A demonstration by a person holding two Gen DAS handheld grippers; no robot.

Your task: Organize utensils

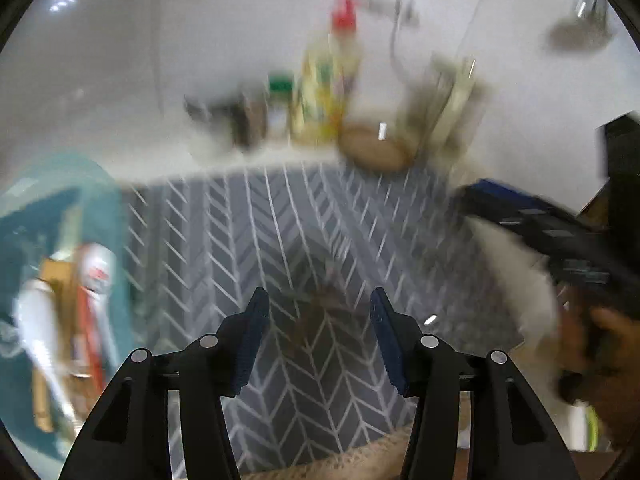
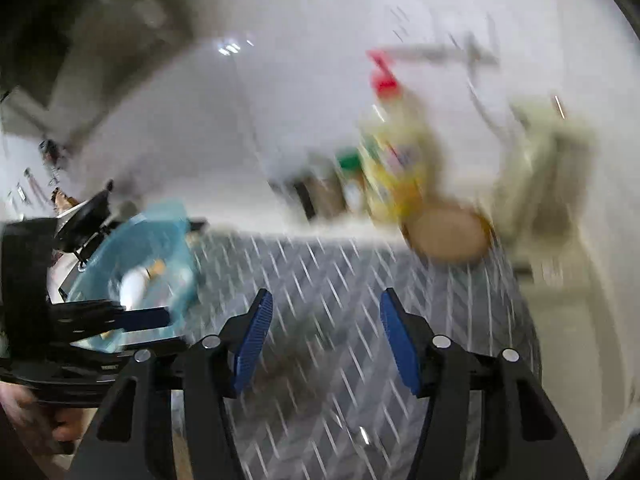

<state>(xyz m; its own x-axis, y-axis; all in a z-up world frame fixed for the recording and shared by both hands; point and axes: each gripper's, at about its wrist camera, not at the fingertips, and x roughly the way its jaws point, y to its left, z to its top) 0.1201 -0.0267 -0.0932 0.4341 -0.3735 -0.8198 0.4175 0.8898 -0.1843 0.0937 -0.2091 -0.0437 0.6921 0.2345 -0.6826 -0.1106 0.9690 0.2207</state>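
Note:
Both views are smeared by motion. In the left wrist view my left gripper (image 1: 319, 300) hangs open over a grey herringbone mat (image 1: 248, 240), with nothing between its blue pads. A teal basket (image 1: 108, 216) at the left holds several utensils: a white spoon (image 1: 34, 320), a wooden handle and a red-and-white piece. A blurred brown patch (image 1: 320, 316) lies on the mat ahead of the fingers. In the right wrist view my right gripper (image 2: 327, 300) is open and empty above the same mat (image 2: 320, 272). There the basket (image 2: 160, 240) sits at the left.
Against the white wall stand a yellow bottle with a red cap (image 1: 332, 80), a green-capped jar (image 1: 280, 92), a round wooden piece (image 1: 376, 144) and a beige holder (image 1: 448, 96). Something white (image 1: 516, 280) lies at the mat's right. A hand (image 1: 600, 340) holds the other gripper.

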